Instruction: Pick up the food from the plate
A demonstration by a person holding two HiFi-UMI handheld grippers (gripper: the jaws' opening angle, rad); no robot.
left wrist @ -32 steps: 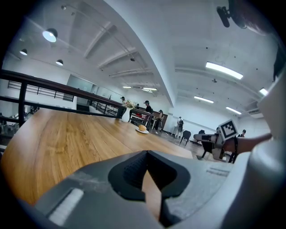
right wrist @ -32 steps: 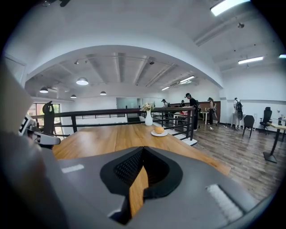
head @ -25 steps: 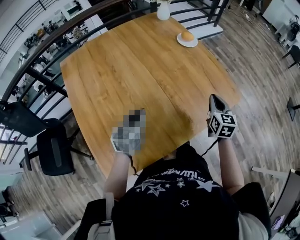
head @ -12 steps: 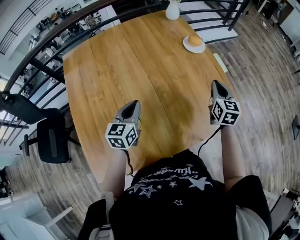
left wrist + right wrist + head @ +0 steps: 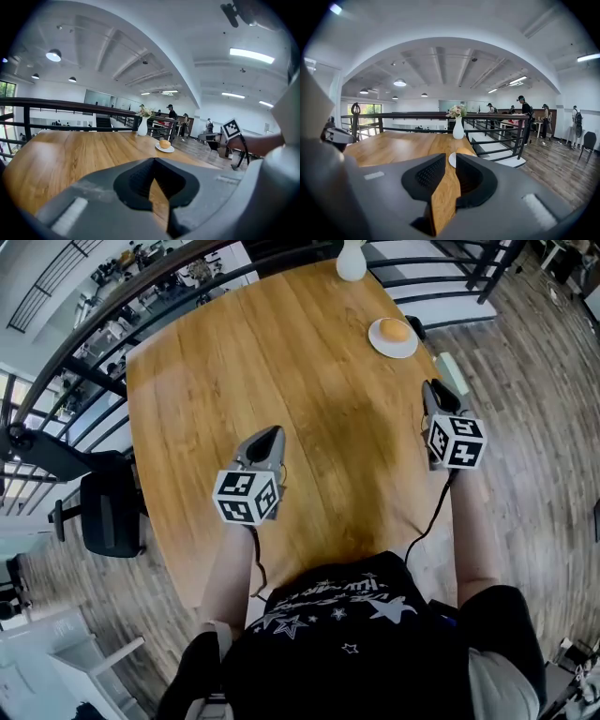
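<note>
While the empty right gripper has just been opening, the closed left gripper hovers over grained tabletop.

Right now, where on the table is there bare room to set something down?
Almost all of the table is bare wood: the whole left half, the middle, and the near edge by the person. Only the far right corner is taken: the plate with the bun, and the white vase at the far edge.
</note>
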